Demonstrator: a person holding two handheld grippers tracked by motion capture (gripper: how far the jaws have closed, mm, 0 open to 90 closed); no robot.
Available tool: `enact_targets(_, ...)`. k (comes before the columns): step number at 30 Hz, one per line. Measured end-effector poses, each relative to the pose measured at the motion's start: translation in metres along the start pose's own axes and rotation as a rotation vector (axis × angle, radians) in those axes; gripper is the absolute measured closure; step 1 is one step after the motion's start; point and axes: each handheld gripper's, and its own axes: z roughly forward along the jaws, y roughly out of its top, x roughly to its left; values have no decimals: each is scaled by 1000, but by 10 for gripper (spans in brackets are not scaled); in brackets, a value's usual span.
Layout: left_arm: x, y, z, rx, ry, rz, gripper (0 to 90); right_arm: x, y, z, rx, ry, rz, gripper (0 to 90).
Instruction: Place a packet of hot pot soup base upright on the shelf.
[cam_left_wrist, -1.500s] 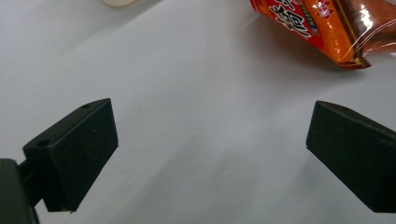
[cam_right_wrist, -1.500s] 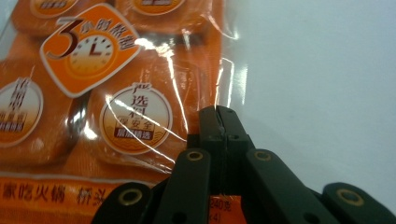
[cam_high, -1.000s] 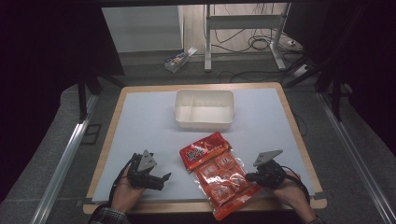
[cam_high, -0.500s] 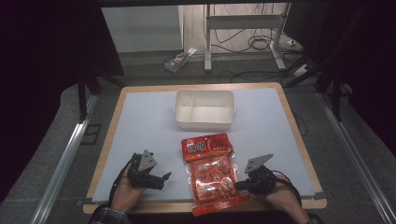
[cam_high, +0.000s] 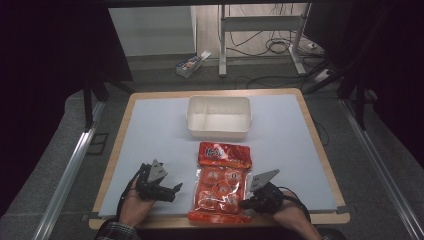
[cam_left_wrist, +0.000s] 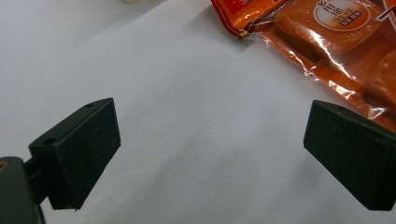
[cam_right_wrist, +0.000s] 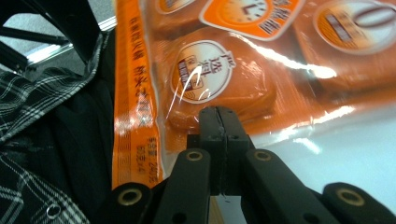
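High view showed the orange snack packet (cam_high: 220, 182) lying lengthwise on the pale blue mat (cam_high: 150, 130), its near end at the table's front edge, just in front of the white divided container (cam_high: 219, 117). The right gripper (cam_high: 248, 202) had its jaws pressed together on the packet's edge (cam_right_wrist: 201, 140). The left gripper (cam_high: 172, 189) rested beside the packet, jaws spread wide over bare mat (cam_left_wrist: 205, 140).
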Motion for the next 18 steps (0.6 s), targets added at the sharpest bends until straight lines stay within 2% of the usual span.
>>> enact_targets(1, 0, 0, 0, 0, 2, -2, 38, 3, 4, 4, -2, 4, -19, 896)
enact_targets(9, 2, 0, 0, -1, 16, -17, 38, 14, 16, 19, -20, 0, -65, 895)
enact_targets(13, 3, 0, -1, -2, 28, -19, 40, 25, 29, 34, -38, -13, -85, 895)
enact_targets(18, 4, 0, 0, 9, 44, -8, 42, 32, 39, 48, -64, -17, -95, 895)
